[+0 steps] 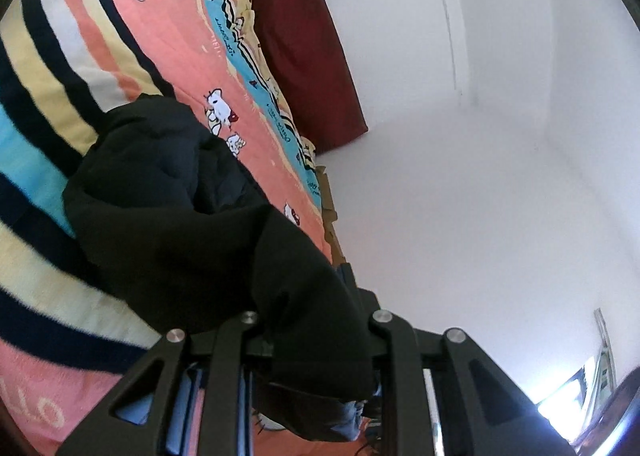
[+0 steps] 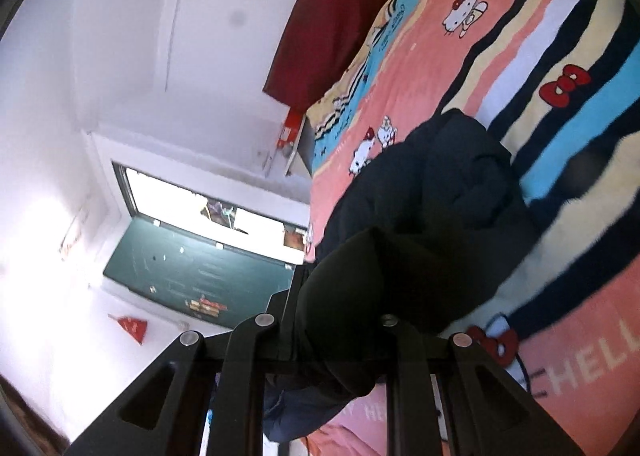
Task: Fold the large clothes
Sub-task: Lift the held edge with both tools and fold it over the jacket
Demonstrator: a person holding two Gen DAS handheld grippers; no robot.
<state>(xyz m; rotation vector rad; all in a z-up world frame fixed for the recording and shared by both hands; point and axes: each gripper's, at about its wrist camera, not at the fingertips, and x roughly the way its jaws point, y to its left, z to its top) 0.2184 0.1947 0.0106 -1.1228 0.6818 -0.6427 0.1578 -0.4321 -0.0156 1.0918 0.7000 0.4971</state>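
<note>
A large black garment (image 1: 168, 216) hangs in a bunch over a bed with a striped cartoon-cat blanket (image 1: 168, 40). My left gripper (image 1: 316, 320) is shut on one edge of the garment, and the cloth drapes over its fingers and hides the tips. In the right wrist view the same black garment (image 2: 432, 216) trails from the bed up to my right gripper (image 2: 340, 320), which is shut on another edge. Cloth covers those fingertips too. Both grippers hold the garment lifted above the blanket (image 2: 520, 56).
A dark red headboard cushion (image 1: 308, 56) stands against the white wall (image 1: 480, 176) beside the bed; it also shows in the right wrist view (image 2: 332, 8). A window (image 2: 208, 204) and a dark green panel (image 2: 200, 276) lie beyond the bed.
</note>
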